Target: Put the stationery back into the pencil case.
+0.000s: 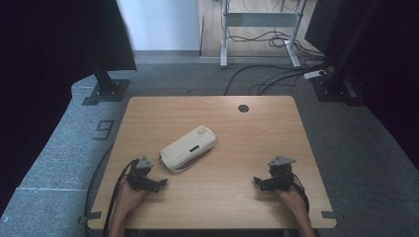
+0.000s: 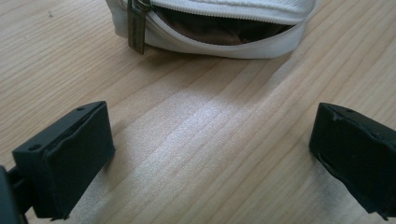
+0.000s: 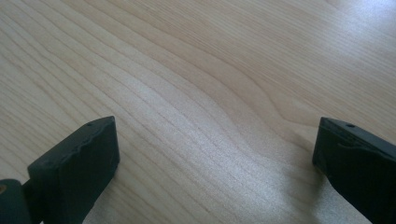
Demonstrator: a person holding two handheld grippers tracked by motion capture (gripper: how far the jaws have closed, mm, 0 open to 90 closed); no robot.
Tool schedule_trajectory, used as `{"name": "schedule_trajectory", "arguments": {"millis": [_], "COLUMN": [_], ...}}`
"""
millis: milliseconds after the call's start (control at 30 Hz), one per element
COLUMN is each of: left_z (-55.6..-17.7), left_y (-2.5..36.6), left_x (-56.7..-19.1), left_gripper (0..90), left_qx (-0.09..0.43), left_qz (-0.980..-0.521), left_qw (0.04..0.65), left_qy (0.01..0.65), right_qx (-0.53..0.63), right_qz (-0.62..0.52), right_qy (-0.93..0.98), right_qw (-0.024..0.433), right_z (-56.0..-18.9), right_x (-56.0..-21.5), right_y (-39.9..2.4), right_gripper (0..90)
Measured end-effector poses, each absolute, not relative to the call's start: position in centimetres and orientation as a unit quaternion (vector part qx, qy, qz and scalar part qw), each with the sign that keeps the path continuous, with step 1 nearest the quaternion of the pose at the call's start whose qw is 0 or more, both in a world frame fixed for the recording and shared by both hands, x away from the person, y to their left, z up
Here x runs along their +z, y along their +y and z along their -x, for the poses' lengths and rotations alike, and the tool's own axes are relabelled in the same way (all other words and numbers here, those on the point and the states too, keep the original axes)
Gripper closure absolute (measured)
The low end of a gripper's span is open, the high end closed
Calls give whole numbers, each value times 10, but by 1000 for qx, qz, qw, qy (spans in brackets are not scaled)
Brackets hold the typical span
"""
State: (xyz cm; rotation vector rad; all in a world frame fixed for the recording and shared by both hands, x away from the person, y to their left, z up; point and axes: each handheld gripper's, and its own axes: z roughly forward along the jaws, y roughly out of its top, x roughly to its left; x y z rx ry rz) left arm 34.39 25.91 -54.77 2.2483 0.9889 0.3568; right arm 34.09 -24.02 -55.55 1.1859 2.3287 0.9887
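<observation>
**Both grippers idle, pouch on wood**

Cream zip pouch (image 1: 188,148) lies slanted mid-surface (image 1: 257,143), zipper partly undone, brown lining visible; metal pull (image 2: 136,25) hangs at its near end. Left gripper (image 1: 160,183) just beside the pouch, apart from it, jaws spread, nothing between. Right gripper (image 1: 257,180) well apart, jaws likewise spread over bare wood.

Pouch (image 2: 224,28) top cut off

Dim, soft glare on tabletop (image 2: 196,121)
</observation>
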Motion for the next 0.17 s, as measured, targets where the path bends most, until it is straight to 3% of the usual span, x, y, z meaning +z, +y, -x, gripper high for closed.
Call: {"name": "schedule_trajectory", "arguments": {"millis": [167], "left_z": [-343], "left_y": [257], "left_x": [-548], "left_gripper": [0], "left_qx": [140], "left_qz": [-853], "left_qw": [322], "left_qy": [386], "right_qx": [348], "right_qz": [-419], "right_qy": [821], "right_qw": [170], "right_z": [-341], "right_x": [-556], "right_y": [-240], "right_gripper": [0]}}
